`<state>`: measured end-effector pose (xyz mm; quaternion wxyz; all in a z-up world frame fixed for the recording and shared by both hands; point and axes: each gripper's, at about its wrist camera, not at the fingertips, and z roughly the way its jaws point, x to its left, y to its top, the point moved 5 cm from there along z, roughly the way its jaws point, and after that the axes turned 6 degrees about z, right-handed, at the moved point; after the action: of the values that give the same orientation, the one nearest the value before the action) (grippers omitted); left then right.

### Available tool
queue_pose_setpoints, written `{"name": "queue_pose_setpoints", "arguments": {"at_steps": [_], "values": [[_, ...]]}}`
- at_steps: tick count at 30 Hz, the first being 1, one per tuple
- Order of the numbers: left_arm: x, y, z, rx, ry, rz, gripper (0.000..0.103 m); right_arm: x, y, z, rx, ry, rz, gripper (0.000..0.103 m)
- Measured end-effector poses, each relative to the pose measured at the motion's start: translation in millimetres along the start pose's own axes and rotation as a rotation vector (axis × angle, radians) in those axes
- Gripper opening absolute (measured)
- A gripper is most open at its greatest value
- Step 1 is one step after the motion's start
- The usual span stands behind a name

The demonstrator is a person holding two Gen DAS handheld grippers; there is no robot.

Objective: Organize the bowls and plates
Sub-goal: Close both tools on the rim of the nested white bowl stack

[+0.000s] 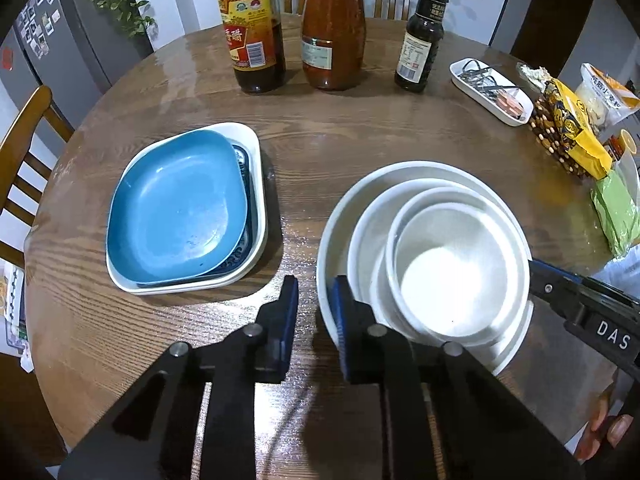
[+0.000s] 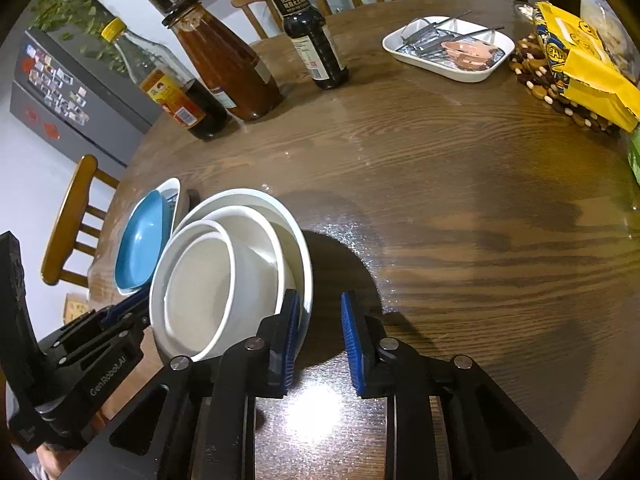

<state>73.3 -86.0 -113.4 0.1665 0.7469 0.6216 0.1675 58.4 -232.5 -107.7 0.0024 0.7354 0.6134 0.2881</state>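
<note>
A stack of white round bowls [image 1: 448, 264] sits nested on the wooden table, also in the right wrist view [image 2: 224, 276]. A blue square plate [image 1: 176, 208] lies on a patterned plate inside a white square dish [image 1: 256, 148]; the blue plate shows in the right wrist view [image 2: 140, 240]. My left gripper [image 1: 314, 312] is open and empty, its right finger at the near-left rim of the bowl stack. My right gripper [image 2: 320, 336] is open and empty just right of the stack, its left finger by the outer bowl's rim. The right gripper's body shows in the left wrist view [image 1: 584, 300].
Three bottles [image 1: 332, 28] stand at the table's far side. A white tray with metal clips [image 1: 490, 90] lies at the far right, next to a yellow snack bag [image 1: 568, 128] on a beaded trivet and a green packet [image 1: 616, 212]. Wooden chairs [image 1: 24, 152] ring the table.
</note>
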Motion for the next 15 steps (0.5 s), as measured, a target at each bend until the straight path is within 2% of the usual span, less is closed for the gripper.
{"name": "queue_pose_setpoints", "arguments": {"at_steps": [5, 7, 15], "values": [[-0.8, 0.7, 0.4, -0.001, 0.003, 0.003, 0.014, 0.5, -0.1, 0.1, 0.001, -0.001, -0.003, 0.024], [-2.0, 0.8, 0.6, -0.001, -0.001, 0.008, 0.009, 0.5, -0.5, 0.2, 0.003, 0.004, 0.000, 0.021], [-3.9, 0.7, 1.2, -0.007, 0.010, 0.022, 0.006, 4.9, -0.5, 0.1, 0.006, 0.005, -0.009, 0.016]]}}
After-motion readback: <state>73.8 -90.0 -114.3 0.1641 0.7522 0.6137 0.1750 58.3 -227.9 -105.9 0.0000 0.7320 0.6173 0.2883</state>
